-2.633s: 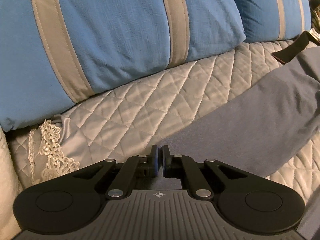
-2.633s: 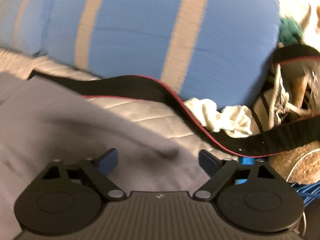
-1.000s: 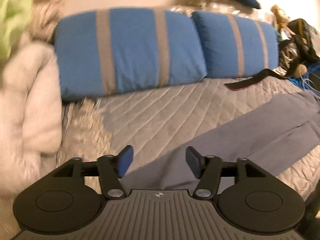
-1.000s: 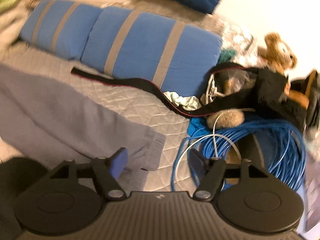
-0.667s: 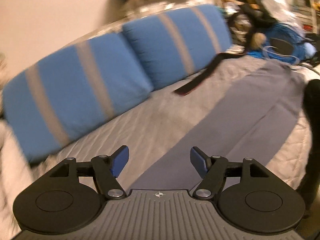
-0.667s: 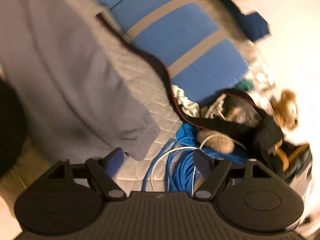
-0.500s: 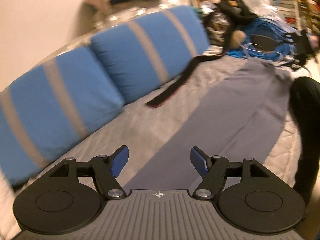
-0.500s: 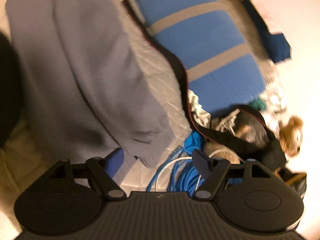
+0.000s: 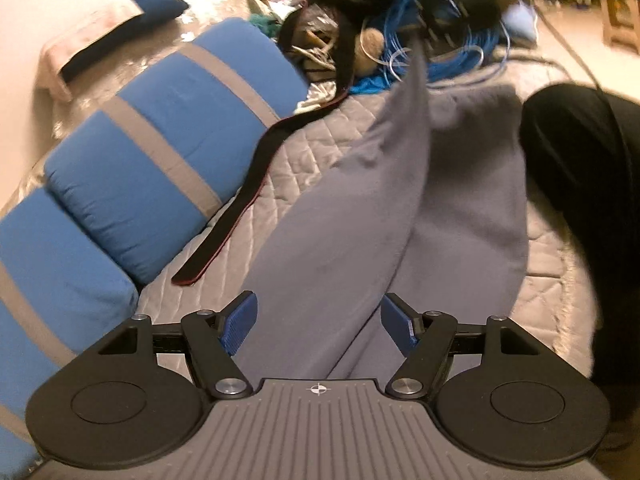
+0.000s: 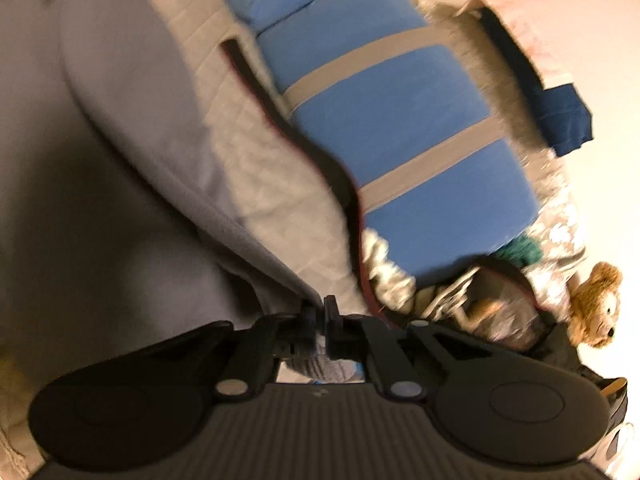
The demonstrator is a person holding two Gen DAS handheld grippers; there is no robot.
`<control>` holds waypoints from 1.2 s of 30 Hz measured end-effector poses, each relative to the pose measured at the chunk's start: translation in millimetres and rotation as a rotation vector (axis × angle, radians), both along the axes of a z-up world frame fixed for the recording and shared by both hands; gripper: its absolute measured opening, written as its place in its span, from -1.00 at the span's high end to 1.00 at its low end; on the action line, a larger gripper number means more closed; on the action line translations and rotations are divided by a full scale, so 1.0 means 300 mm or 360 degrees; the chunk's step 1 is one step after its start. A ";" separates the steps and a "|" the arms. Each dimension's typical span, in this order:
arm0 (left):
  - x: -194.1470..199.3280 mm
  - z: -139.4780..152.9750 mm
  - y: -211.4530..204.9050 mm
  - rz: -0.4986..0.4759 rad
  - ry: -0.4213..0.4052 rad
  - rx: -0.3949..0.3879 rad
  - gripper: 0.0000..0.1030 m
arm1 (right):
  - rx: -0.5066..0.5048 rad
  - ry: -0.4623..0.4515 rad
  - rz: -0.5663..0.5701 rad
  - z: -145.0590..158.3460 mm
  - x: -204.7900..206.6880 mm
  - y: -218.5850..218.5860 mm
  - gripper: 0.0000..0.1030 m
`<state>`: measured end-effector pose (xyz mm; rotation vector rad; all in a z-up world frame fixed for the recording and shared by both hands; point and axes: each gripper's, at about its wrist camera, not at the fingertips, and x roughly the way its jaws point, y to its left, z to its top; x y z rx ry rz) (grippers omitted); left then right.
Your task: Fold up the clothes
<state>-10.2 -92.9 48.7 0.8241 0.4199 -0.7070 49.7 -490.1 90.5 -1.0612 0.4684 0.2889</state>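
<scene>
Grey trousers lie stretched across a quilted grey bedspread. My left gripper is open and empty, hovering above one end of the trousers with the cloth between and below its blue pads. My right gripper is shut on the far cuff of the grey trousers and lifts it, so the leg rises off the bed, as the left wrist view shows at its top.
Two blue pillows with grey stripes line the bed's far side. A black strap with red edging lies beside the trousers. Blue cable coils, bags and a teddy bear are piled at the bed's end. A person's dark leg is at the right.
My left gripper let go of the trousers, opened and swung round. My right gripper, open before, has closed on the cuff and raised it.
</scene>
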 end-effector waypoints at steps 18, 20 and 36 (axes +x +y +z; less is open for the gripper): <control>0.005 0.130 -0.053 0.0000 -0.0434 0.0445 0.95 | 0.0099 -0.0077 -0.0009 0.167 0.018 -0.021 0.82; -0.031 0.186 -0.050 -0.0016 -0.0466 0.0440 0.95 | 0.0097 -0.0067 -0.0012 0.157 -0.010 -0.033 0.83; -0.306 -0.011 -0.120 -0.0211 -0.0171 0.0421 0.29 | -0.0008 0.0105 0.0036 -0.126 -0.313 -0.072 0.97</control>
